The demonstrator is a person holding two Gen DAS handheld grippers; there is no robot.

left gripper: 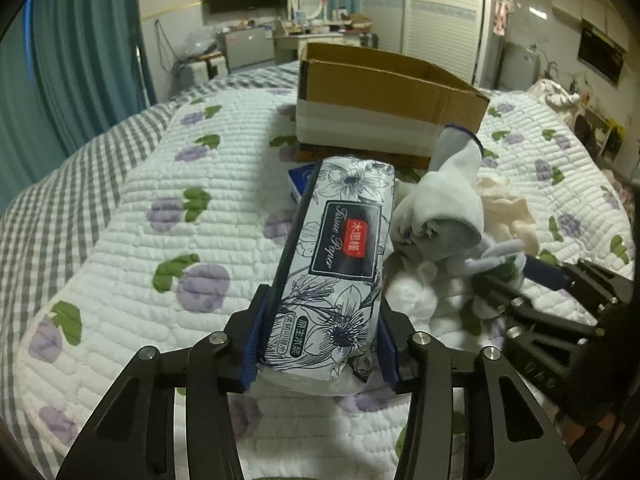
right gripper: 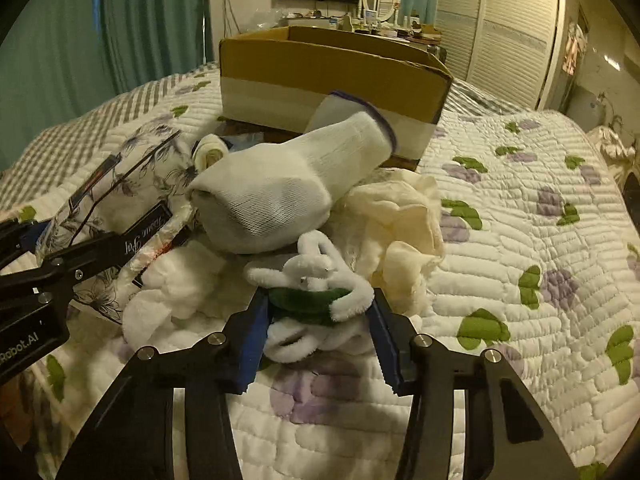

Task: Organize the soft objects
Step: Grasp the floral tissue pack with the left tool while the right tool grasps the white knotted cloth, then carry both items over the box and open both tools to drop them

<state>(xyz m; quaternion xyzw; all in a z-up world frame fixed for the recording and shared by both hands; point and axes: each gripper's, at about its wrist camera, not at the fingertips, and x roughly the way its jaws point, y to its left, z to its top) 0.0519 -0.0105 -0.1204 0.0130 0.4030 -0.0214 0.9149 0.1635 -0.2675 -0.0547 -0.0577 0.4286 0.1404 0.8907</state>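
The left tongs point(left gripper: 320, 340) squeeze a tissue pack point(left gripper: 336, 264) and hold it a bit above the bed point(left gripper: 160, 216). The right tongs point(right gripper: 320, 332) sit around a fuzzy white and green toy point(right gripper: 316, 288); I cannot tell if they pinch it. Behind the toy lies a white sock point(right gripper: 280, 196), with a cream cloth point(right gripper: 400, 220) just beside the sock. Farther back behind the sock stands an open box point(right gripper: 332, 76)
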